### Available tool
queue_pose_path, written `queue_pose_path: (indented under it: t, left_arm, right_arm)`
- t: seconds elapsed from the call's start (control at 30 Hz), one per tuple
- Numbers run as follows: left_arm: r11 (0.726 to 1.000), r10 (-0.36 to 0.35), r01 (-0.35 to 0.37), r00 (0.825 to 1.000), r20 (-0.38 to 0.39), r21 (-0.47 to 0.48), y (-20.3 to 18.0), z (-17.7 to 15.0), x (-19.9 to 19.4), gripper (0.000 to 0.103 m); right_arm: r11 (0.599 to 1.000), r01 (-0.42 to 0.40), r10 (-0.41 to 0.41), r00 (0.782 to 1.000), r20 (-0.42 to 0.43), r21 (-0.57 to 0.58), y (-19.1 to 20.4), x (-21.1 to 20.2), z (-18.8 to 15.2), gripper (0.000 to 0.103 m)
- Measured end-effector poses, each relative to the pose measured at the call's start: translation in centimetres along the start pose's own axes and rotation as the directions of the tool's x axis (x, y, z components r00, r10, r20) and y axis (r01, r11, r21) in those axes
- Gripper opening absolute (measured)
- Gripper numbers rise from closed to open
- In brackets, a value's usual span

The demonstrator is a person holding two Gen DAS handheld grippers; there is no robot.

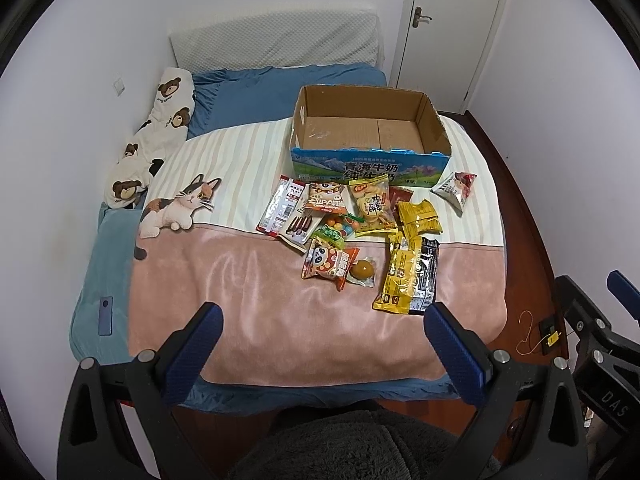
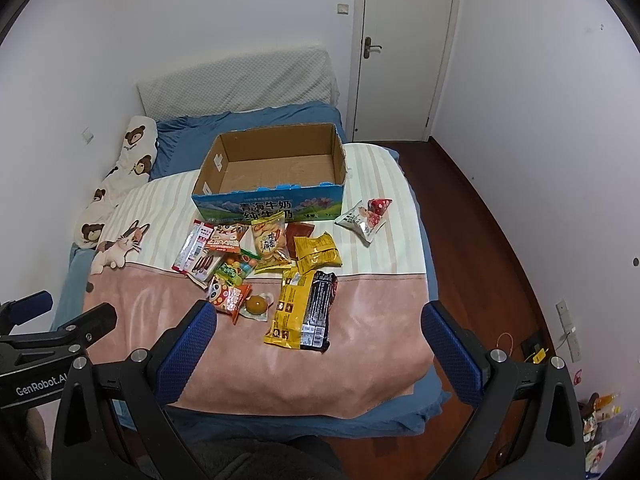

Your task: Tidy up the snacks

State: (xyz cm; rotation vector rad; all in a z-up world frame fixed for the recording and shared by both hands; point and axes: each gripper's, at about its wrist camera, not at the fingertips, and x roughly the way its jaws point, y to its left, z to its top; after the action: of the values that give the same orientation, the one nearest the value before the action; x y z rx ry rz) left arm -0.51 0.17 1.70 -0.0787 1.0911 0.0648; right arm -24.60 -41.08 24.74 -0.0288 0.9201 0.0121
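I'm holding both the left gripper [image 1: 322, 322] and right gripper [image 2: 318, 320] wide and empty, eyeing the snack pile [image 2: 260, 268] at twelve o'clock before the cardboard box [image 2: 276, 196], risking slippery overlapping wrappers sliding out.

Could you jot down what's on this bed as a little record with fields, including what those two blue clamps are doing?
Surface: pink and striped cat-print blanket on a bed
Container: open brown cardboard box with blue printed front, nothing inside
Snacks: packets piled just in front of the box; long yellow packet nearest the camera
Apart from pile: silver and red packet, to the right
Left tool: open, holding nothing
Right tool: open, holding nothing
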Motion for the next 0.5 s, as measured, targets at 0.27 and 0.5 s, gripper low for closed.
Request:
queue_pose_path:
  t: [0.27, 0.5]
  left_arm:
    - [1.000, 0.005, -0.005, 1.000, 0.015, 0.006, -0.21, 0.58, -0.27, 0.103]
    - [1.000, 0.006, -0.006, 1.000, 0.019, 0.012, -0.38, 0.87, -0.31, 0.103]
  right_arm:
    - [1.000, 0.000, 0.000, 1.000, 0.011, 0.005, -0.10, 0.06, 0.36, 0.103]
    - [1.000, -0.003, 0.003, 1.000, 0.015, 0.015, -0.44, 0.21, 0.48, 0.103]
